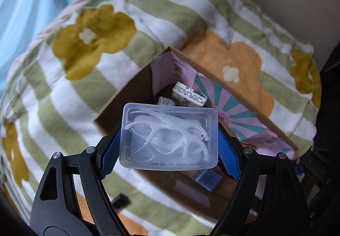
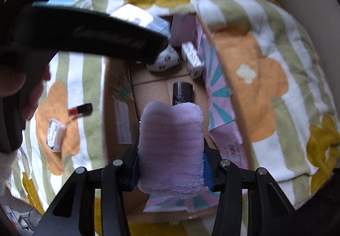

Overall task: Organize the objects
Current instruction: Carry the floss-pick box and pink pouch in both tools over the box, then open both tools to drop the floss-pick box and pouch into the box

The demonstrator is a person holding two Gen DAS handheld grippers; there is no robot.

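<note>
My left gripper (image 1: pixel 170 140) is shut on a clear plastic box (image 1: pixel 170 137) of white floss picks and holds it above an open cardboard box (image 1: pixel 212 66) with pink and teal flaps on a flowered blanket. My right gripper (image 2: pixel 171 151) is shut on a rolled lilac fluffy cloth (image 2: pixel 171 148) and holds it over the same cardboard box (image 2: pixel 119 95). Inside the box lie a white printed carton (image 2: pixel 192 59), a white spotted bundle (image 2: pixel 165 58) and a dark cylinder (image 2: pixel 182 92). The left gripper's black arm (image 2: pixel 95 34) crosses the top left of the right wrist view.
On the blanket (image 2: pixel 265 78) left of the box lie a red lipstick with a black cap (image 2: pixel 80 110) and a small white packet (image 2: pixel 55 135). A small black object (image 1: pixel 121 201) lies on the blanket (image 1: pixel 85 44) in the left wrist view. A blue item (image 1: pixel 209 179) sits inside the box.
</note>
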